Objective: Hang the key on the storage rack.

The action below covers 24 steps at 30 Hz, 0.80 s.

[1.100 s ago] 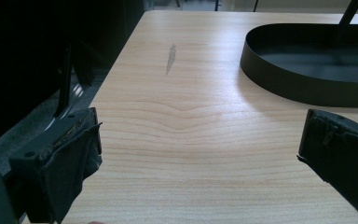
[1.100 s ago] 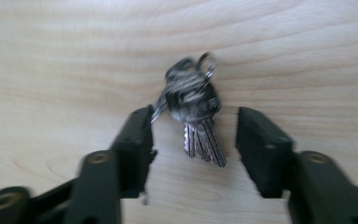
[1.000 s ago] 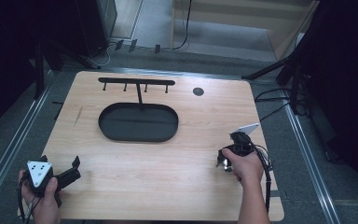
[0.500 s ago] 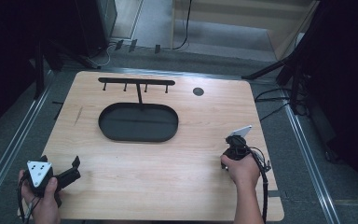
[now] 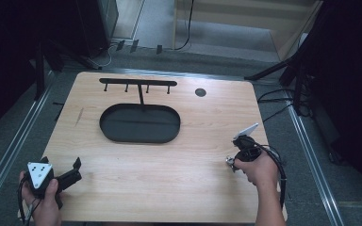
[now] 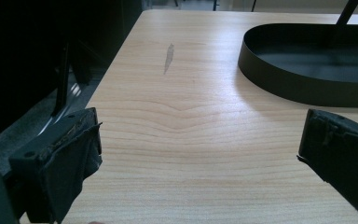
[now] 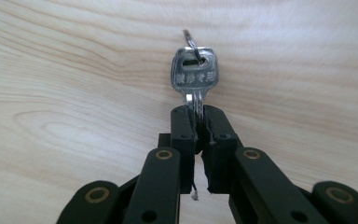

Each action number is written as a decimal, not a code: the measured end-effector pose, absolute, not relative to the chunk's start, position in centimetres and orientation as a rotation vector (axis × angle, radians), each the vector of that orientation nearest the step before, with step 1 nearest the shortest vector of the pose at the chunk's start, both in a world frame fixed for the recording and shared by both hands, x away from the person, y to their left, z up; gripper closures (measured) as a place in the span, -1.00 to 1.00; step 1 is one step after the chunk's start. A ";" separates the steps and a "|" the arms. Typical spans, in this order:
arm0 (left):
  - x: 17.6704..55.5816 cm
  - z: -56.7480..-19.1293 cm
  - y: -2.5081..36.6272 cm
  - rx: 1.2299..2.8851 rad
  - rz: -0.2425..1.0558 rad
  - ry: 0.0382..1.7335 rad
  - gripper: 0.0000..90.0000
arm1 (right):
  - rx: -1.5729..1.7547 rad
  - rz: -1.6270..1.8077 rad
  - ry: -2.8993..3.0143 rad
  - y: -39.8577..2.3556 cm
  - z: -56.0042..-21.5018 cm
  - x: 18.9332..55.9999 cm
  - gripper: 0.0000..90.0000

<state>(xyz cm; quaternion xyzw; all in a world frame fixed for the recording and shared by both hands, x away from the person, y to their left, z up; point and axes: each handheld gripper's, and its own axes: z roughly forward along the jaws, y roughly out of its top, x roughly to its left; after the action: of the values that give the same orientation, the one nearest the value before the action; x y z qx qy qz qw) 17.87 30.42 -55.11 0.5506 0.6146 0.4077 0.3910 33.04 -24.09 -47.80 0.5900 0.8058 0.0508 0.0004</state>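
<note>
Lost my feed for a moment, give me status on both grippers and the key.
Left gripper open, idle at near-left table edge. Right gripper shut on key blade, head out. Nothing in the way; black tray farther back.

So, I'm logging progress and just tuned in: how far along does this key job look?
Done: the right gripper is shut on a silver key, gripped by its blade over the wooden table. In hand: carrying it. Left, at a guess: hanging it on the black hook rack above the oval tray, both bare. The left gripper waits open.
</note>
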 end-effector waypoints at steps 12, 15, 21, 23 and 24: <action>17.8 -55.1 30.5 1.390 1.024 1.562 -1.00 | 1.658 0.144 2.599 -20.1 -43.0 34.6 0.96; 17.8 -55.1 30.6 1.389 1.022 1.562 -1.00 | 1.640 0.176 2.594 -19.0 -41.8 35.0 0.97; 17.8 -55.1 30.5 1.392 1.023 1.563 -1.00 | 1.611 0.200 2.570 -16.9 -39.7 35.9 0.96; 17.8 -55.1 30.5 1.392 1.024 1.564 -1.00 | 1.618 0.236 2.566 -16.3 -38.9 36.2 0.96; 17.8 -55.1 30.6 1.391 1.023 1.563 -1.00 | 1.607 0.233 2.566 -15.6 -38.3 36.5 0.96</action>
<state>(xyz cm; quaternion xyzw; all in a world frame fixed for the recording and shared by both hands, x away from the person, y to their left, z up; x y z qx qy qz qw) 17.84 30.55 -55.10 0.5487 0.6166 0.4034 0.3950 36.52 -15.56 -38.34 0.5285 0.8438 0.0765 0.0527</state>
